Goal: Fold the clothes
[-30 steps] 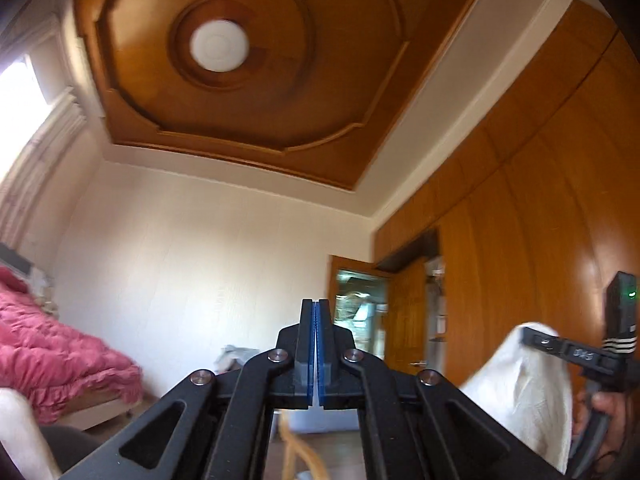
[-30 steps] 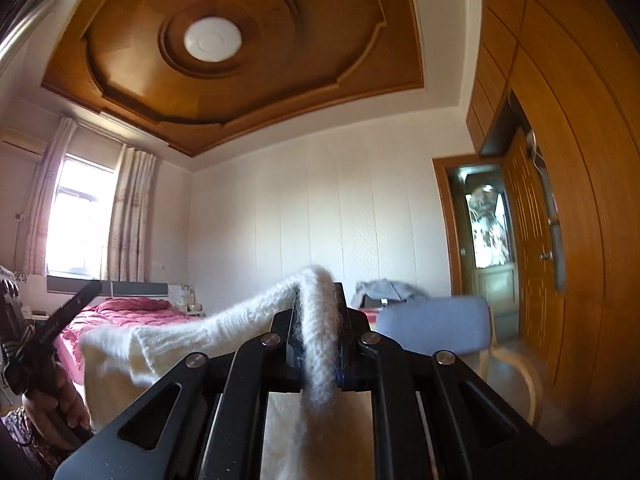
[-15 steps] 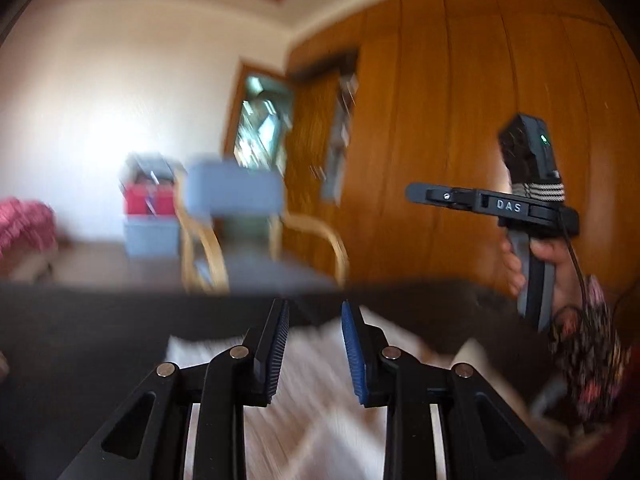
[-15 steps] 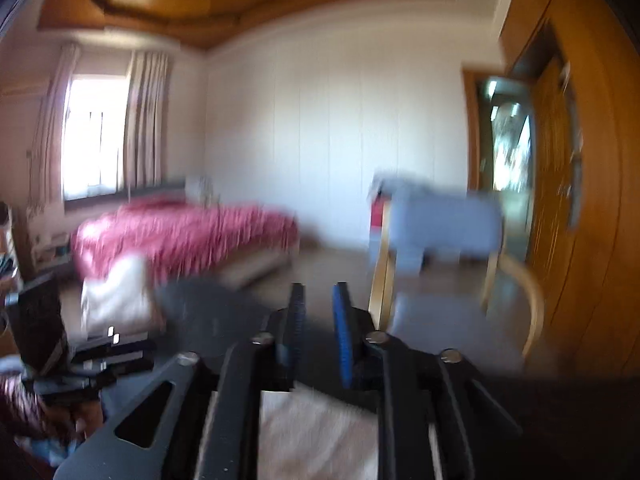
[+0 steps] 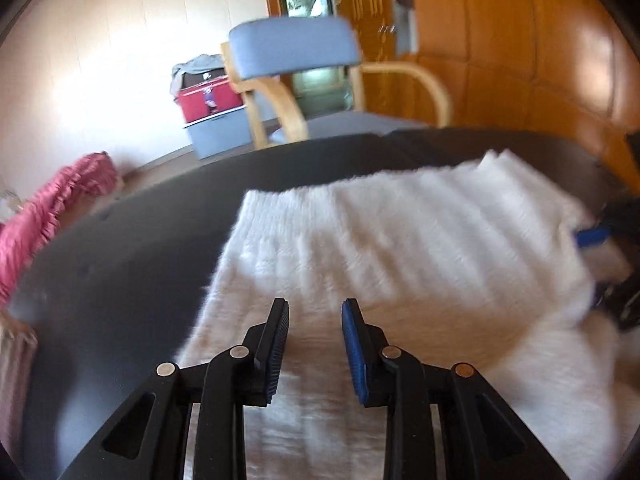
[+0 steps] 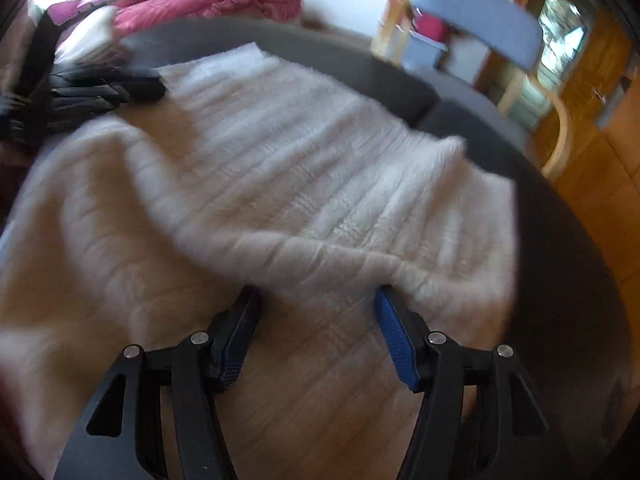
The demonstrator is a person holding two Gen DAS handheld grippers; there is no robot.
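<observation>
The left gripper (image 5: 315, 312) is hovering with jaws apart over the near part of the white knit garment (image 5: 400, 236), gripping nothing. The garment is lying across the dark table (image 5: 132, 240), long axis left-right. The right gripper (image 6: 316, 300) is opening, its fingertips at a raised fold, not clamped.

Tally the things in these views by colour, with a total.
White: 1, the fluffy garment
Dark grey: 1, the table
Blue-grey: 2, the chair and storage box
Red: 1, the bin
Pink: 1, the bedding
Total: 6
</observation>
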